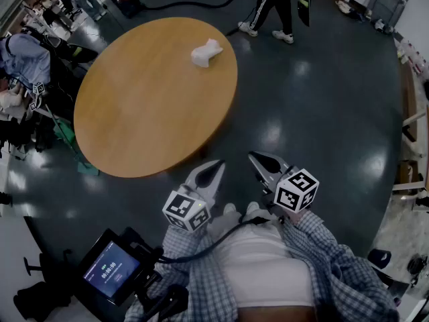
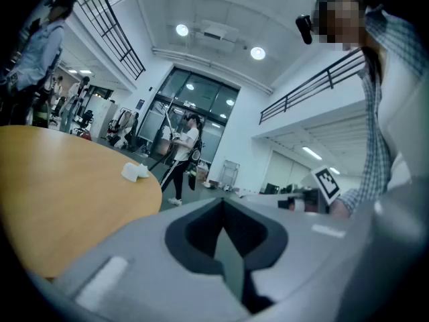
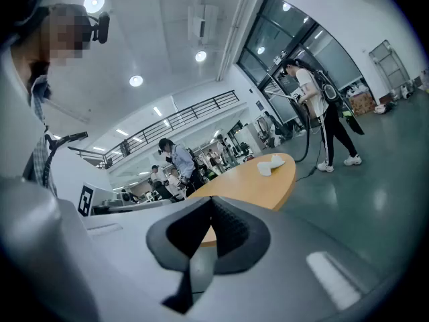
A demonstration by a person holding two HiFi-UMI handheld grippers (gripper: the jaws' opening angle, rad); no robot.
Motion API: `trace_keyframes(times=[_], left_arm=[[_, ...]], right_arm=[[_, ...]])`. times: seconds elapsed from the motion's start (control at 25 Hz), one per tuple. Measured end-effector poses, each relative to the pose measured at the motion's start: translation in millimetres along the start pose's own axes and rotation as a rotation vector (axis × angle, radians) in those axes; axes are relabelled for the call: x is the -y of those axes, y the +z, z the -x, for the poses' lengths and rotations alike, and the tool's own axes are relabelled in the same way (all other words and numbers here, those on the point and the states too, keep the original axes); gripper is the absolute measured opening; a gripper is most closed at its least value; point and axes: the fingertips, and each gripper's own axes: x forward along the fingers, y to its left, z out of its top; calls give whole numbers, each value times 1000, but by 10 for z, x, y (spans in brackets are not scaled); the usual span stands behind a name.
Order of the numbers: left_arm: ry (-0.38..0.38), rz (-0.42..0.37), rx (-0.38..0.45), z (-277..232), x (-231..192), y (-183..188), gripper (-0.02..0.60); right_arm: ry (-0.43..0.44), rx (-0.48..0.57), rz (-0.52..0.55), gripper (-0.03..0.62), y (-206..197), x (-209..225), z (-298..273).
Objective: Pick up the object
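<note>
A small white crumpled object (image 1: 206,52) lies on the far right part of a round wooden table (image 1: 134,119). It also shows as a small white lump (image 2: 135,172) in the left gripper view and as a white object (image 3: 270,166) in the right gripper view. Both grippers are held close to my body, well short of the table. The left gripper (image 1: 216,169) is shut with nothing in it, and its jaws meet at the left gripper's tip (image 2: 224,241). The right gripper (image 1: 258,159) is likewise shut and empty, seen at the right gripper's tip (image 3: 200,247).
A person (image 1: 276,5) walks on the dark floor beyond the table, near a black hose (image 1: 201,4). More people (image 1: 27,59) sit at the left. A device with a lit screen (image 1: 110,268) stands by my left side. Chairs and clutter line the right wall.
</note>
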Motion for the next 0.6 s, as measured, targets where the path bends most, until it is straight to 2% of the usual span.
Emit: trace_keyframes(times=[0.6], left_arm=[[4,-4,-6,-27,6,7,-2]], right_arm=[[9,-13,-6,3,2,22,-4]])
